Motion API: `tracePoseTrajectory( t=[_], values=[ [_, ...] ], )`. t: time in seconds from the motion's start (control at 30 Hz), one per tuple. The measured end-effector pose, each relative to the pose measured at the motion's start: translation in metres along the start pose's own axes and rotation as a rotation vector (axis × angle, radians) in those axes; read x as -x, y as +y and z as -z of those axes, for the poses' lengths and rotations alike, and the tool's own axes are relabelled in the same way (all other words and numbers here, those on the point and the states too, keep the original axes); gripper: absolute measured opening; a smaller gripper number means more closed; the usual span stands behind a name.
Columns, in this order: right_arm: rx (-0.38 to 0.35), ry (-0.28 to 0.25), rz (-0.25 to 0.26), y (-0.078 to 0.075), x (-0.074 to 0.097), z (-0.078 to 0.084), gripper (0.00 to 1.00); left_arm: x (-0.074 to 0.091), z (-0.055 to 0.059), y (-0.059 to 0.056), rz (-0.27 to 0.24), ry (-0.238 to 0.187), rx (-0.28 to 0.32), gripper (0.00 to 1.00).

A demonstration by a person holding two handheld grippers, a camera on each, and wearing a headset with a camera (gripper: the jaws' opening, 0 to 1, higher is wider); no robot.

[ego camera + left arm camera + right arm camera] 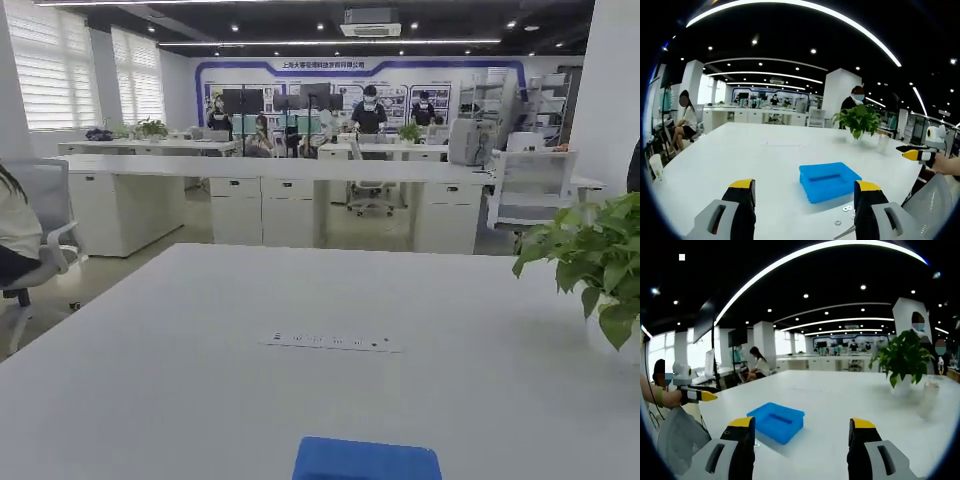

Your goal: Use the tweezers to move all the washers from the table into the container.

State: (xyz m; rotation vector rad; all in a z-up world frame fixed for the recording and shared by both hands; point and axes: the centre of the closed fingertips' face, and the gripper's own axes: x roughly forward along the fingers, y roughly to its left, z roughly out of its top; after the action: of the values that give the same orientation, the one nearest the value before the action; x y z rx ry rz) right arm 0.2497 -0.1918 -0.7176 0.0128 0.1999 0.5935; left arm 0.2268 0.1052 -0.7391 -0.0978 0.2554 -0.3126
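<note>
White table [300,300], blue container [829,180] at lower centre.
Left gripper [805,186], right gripper [801,424]: jaws wide apart, holding nothing. Washers [846,207] on table just lower right of container, left gripper view; tweezers [844,233] tip below them.

- I see the container [366,460] on the table [180,390], close to its near edge, about midway along.
- Washers [846,208] lie on the table just beside the container, between it and the near edge.
- The tweezers [844,233] lie by the washers, nearer that edge.
- A socket strip [330,342] sits mid-table, behind the container.
- A potted plant [590,255] stands at the right edge.
- A seated person [15,235] is beyond the left edge.
</note>
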Motion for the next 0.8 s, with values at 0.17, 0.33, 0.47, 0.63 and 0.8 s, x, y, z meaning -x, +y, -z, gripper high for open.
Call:
tracePoseTrajectory(
  t=[0.17,0.33,0.47,0.63,0.8],
  values=[
    [-0.002,-0.001,0.005,-0.0006,0.001,-0.0003,0.74,0.0003,0.0012,0.0001,-0.002,0.005,-0.004,0.81],
    [-0.008,0.001,0.012,-0.0025,0.0021,0.0001,0.73,0.0004,0.001,-0.0004,0.0,0.003,-0.003,0.81],
    [-0.012,-0.003,0.019,-0.0047,0.0029,-0.0005,0.73,0.0006,0.0012,-0.0006,0.001,0.005,-0.004,0.81],
    [-0.008,0.001,0.016,-0.0042,0.0027,0.0001,0.73,0.0005,0.0019,-0.0006,0.002,0.008,-0.003,0.81],
    [-0.005,0.001,0.019,-0.0049,0.0025,0.0002,0.73,0.0004,0.0019,-0.0006,0.002,0.008,-0.005,0.8]
  ],
)
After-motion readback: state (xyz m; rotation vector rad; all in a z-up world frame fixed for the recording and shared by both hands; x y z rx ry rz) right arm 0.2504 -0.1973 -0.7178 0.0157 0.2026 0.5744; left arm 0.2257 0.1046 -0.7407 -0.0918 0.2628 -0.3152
